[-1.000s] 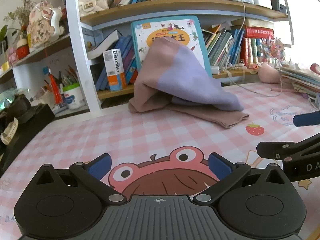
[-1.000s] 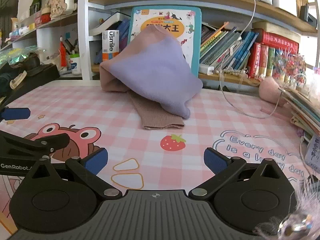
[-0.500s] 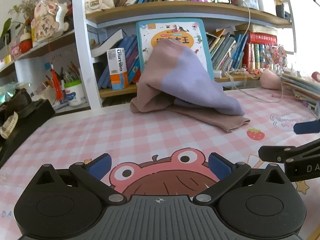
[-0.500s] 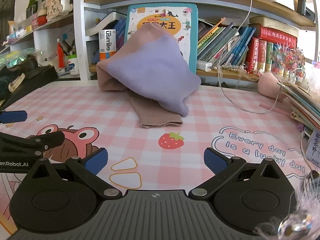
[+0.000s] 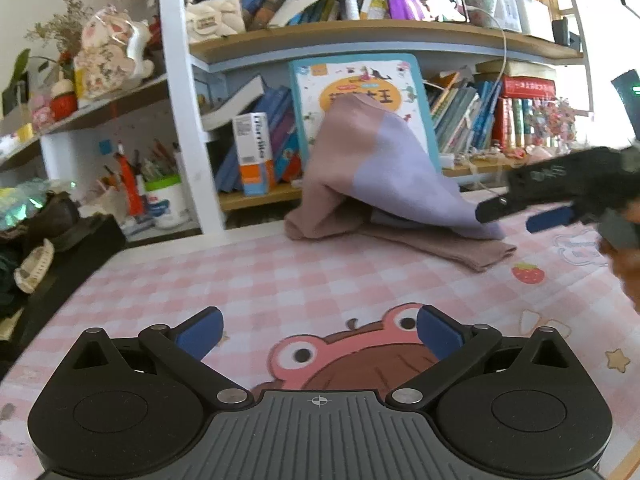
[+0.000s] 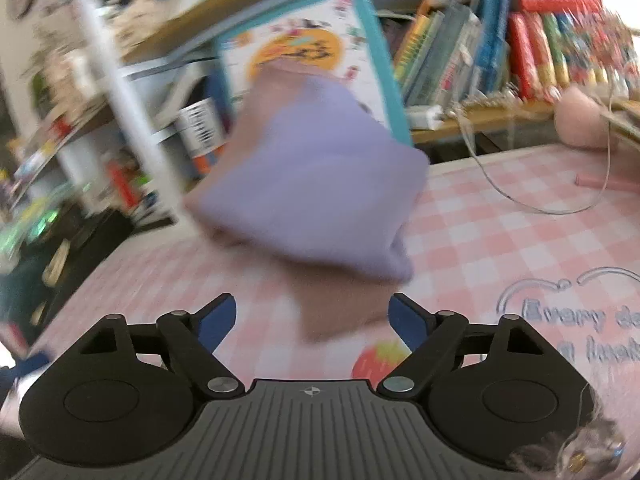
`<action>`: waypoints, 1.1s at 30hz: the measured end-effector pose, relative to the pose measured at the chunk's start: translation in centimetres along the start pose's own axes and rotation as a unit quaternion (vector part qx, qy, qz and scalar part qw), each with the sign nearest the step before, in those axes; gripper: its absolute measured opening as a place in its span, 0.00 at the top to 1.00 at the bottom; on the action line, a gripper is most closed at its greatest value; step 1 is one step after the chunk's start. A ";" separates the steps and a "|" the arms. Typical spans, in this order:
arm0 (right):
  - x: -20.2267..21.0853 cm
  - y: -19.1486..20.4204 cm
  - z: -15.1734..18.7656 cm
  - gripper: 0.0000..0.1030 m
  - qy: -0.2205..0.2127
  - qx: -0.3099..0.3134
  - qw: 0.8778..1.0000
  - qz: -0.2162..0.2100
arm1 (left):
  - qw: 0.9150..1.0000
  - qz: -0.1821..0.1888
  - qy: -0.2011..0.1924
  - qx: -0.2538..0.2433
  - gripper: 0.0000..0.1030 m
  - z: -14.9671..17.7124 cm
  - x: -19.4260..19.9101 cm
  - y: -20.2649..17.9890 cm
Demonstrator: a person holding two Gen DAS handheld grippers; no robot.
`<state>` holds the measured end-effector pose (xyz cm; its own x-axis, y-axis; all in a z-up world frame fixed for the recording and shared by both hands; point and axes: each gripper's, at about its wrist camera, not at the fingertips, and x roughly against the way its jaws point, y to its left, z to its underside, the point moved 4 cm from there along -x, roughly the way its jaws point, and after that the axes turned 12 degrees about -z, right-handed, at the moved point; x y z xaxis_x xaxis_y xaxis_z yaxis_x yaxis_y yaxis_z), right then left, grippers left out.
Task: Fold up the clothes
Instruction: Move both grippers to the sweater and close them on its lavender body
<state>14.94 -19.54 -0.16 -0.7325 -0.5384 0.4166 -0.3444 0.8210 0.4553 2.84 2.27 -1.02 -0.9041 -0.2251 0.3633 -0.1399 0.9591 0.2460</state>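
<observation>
The garment, a soft knit in dusty brown-pink and lilac, lies in a loose heap on the surface, well ahead of the left claw and slightly to its right. Its peak leans against a teal-edged picture book standing at the shelf, and a flat brown ribbed end trails toward the strawberry print.

The right wrist view is smeared by motion and shows the same garment much nearer: the brown end reaches down between the fingers of the right claw. Its blue pads stand apart on either side of the cloth and are closing, though the blur hides whether they press on it.

Only the left wrist view shows the right claw from outside, a black linkage with a blue pad reaching in from the right, its tip at the lilac edge of the heap. The left claw's own blue pads are spread wide with nothing between them, over a cartoon frog print.

The surface is covered by a smooth pink-and-white checked mat. Behind the garment runs a wooden bookshelf packed with book spines; left of the claw, a pen cup and a toothpaste box. The right view alone shows a thin looping cable and lettering printed on the mat.
</observation>
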 end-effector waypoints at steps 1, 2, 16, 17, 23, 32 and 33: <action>-0.8 -0.6 -0.4 0.22 0.004 -0.006 1.000 0.006 | 1.000 -0.004 -0.002 -0.004 0.00 0.0 0.2 0.2; -1.5 -1.0 -0.8 0.23 0.007 -0.014 1.000 0.010 | 1.000 -0.009 -0.004 -0.007 0.00 0.0 0.3 0.4; -3.2 -4.6 -1.7 0.50 -0.007 -0.062 0.998 0.004 | 0.999 -0.002 -0.010 -0.047 0.00 -1.2 -0.6 -1.7; -3.1 -5.0 -1.7 0.50 -0.012 -0.070 0.997 0.005 | 0.998 0.003 -0.013 -0.054 0.00 -1.4 -0.8 -2.5; -3.5 -6.6 -1.4 0.57 -0.014 -0.100 0.995 -0.019 | 0.995 0.043 -0.031 -0.085 0.00 -2.5 -2.3 -6.6; -1.7 -4.8 -2.0 0.90 -0.028 -0.126 0.974 -0.185 | 0.992 0.069 -0.038 -0.096 0.00 -2.8 -3.3 -9.3; -1.6 -4.3 -2.0 0.91 -0.025 -0.136 0.965 -0.224 | 0.992 0.071 -0.037 -0.094 0.00 -2.8 -3.3 -9.4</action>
<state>18.75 -22.61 -1.20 -0.5752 -0.8125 0.0945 -0.4722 0.4241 0.7728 8.27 -6.43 -2.03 -0.9375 -0.0693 0.3409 0.0633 0.9296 0.3630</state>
